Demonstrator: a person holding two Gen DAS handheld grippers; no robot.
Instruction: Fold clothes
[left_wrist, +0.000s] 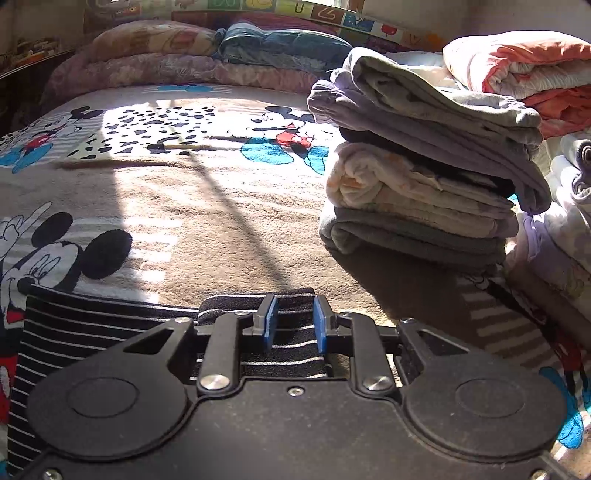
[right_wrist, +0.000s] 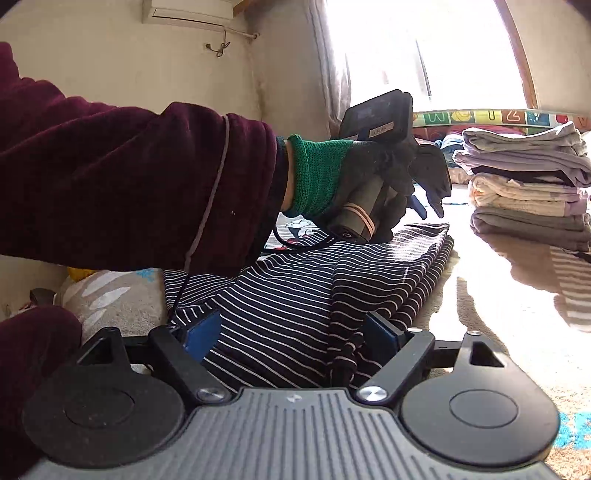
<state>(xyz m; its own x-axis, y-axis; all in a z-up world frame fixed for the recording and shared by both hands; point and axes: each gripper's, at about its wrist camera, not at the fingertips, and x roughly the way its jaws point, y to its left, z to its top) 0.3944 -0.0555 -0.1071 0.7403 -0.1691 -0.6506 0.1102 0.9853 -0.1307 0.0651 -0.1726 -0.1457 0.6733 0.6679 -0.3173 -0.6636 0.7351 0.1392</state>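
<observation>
A black garment with thin white stripes (right_wrist: 295, 295) lies folded on the bed. My right gripper (right_wrist: 291, 334) is open wide at its near end; the fabric lies between the blue pads (right_wrist: 201, 332), and a bunched fold rises beside the right one. My left gripper (left_wrist: 293, 321) is open with a narrow gap, low over the garment's far edge (left_wrist: 110, 325), and nothing is pinched between its pads. In the right wrist view a gloved hand (right_wrist: 369, 177) holds the left gripper (right_wrist: 424, 203) just above the garment's far end.
A stack of folded clothes (left_wrist: 424, 177) stands to the right on the Mickey Mouse blanket (left_wrist: 184, 221), seen also as the stack (right_wrist: 528, 184) at far right. More laundry (left_wrist: 569, 221) and an orange quilt (left_wrist: 524, 66) lie beyond it. Pillows (left_wrist: 147, 48) line the head. A maroon sleeve (right_wrist: 129, 184) crosses the left.
</observation>
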